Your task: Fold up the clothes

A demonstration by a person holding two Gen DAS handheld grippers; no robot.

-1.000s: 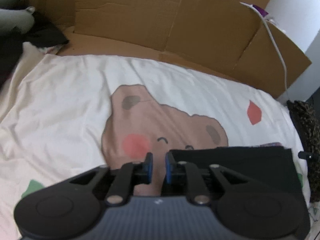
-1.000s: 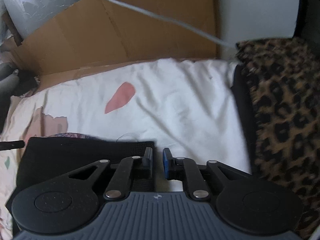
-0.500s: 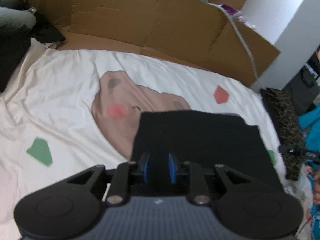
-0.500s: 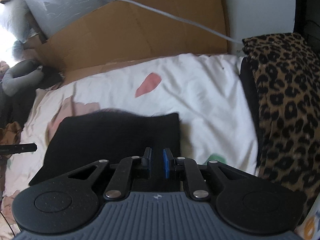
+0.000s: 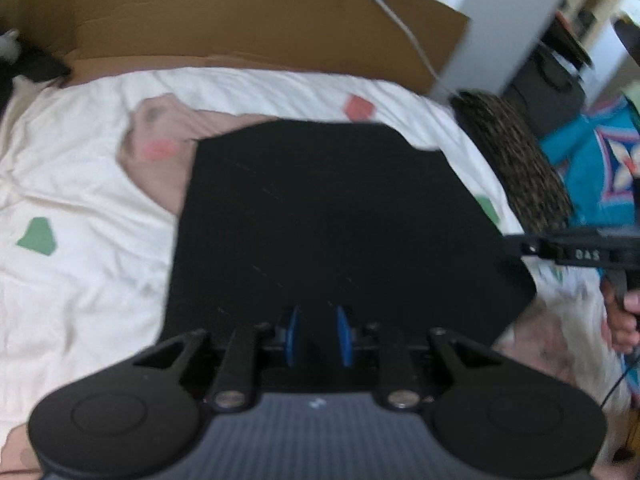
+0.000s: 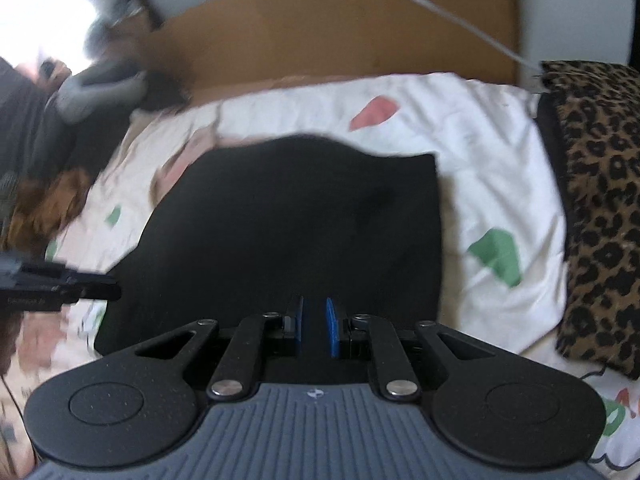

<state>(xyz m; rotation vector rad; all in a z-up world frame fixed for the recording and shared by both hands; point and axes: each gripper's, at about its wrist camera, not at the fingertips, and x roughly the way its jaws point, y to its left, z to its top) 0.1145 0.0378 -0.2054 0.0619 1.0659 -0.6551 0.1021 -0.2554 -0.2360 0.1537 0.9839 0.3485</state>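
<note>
A black garment [image 5: 336, 216] lies spread over the white printed bedsheet [image 5: 80, 184], its near edge lifted toward me. My left gripper [image 5: 319, 336] is shut on that near edge, with black cloth between the blue pads [image 5: 294, 336]. The right gripper [image 6: 315, 326] is shut on the same edge of the black garment [image 6: 296, 220] further right. Each gripper shows in the other's view: the right gripper [image 5: 568, 254] pokes in from the right with a hand [image 5: 624, 316] behind it, and the left gripper [image 6: 60, 282] enters from the left.
A cardboard wall [image 5: 240, 20] backs the bed, with a white cable [image 5: 400, 24] across it. A leopard-print cushion [image 6: 600, 208] lies along the right side. A grey plush toy [image 6: 100, 92] and dark clothes sit at the far left. Teal cloth [image 5: 592, 176] lies beyond the bed.
Both grippers have drawn back toward the near side of the bed with the black garment's edge. The garment has unrolled and now covers much of the bear print.
</note>
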